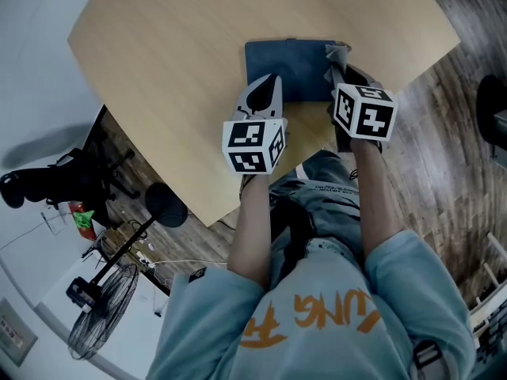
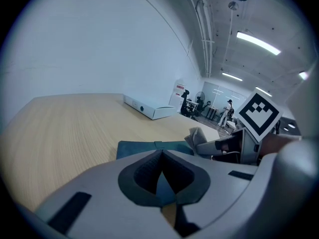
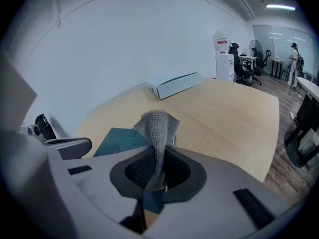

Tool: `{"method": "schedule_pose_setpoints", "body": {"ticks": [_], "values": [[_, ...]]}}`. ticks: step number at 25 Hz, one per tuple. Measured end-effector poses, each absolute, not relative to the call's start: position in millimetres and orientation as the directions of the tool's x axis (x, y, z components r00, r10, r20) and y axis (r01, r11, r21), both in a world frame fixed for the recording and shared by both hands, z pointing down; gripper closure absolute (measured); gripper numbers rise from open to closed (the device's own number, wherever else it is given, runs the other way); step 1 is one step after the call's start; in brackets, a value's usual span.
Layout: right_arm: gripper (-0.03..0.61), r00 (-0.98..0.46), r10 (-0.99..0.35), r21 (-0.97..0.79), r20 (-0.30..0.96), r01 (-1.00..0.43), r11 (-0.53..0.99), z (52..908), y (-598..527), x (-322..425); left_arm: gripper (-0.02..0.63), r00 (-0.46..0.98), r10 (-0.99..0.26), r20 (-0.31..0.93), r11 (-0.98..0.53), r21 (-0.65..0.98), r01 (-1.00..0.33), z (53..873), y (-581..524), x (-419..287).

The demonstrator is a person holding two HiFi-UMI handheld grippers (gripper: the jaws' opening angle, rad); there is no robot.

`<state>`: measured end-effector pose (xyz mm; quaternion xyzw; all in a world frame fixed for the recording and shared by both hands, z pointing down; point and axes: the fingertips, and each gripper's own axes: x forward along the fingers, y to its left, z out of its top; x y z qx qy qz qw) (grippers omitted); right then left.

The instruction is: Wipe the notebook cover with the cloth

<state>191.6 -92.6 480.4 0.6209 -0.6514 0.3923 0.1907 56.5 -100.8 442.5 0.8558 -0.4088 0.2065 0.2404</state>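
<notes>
The wooden table (image 1: 158, 62) is bare to the left of the dark blue notebook (image 1: 289, 66) and past it, so there is lots of room there. A flat white box (image 2: 148, 109) lies far across the table, well away from the notebook. The left gripper (image 1: 267, 84) and the right gripper (image 1: 339, 68) sit over the notebook's near edge with a gap between them. A grey cloth (image 3: 157, 128) sticks up from the right gripper's closed jaws. The table's edge is close on the right.
</notes>
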Motion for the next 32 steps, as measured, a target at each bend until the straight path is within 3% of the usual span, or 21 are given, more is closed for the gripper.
{"method": "schedule_pose_setpoints", "body": {"ticks": [16, 32], "values": [[0.549, -0.356, -0.635, -0.374, 0.686, -0.921, 0.112, 467, -159, 62, 0.597, 0.446, -0.722, 0.529, -0.377, 0.24, -0.895, 426, -145, -50], [0.549, -0.379, -0.581, -0.359, 0.72, -0.92, 0.155, 496, -191, 4, 0.597, 0.439, -0.712, 0.549, -0.341, 0.277, -0.898, 450, -167, -84]]}}
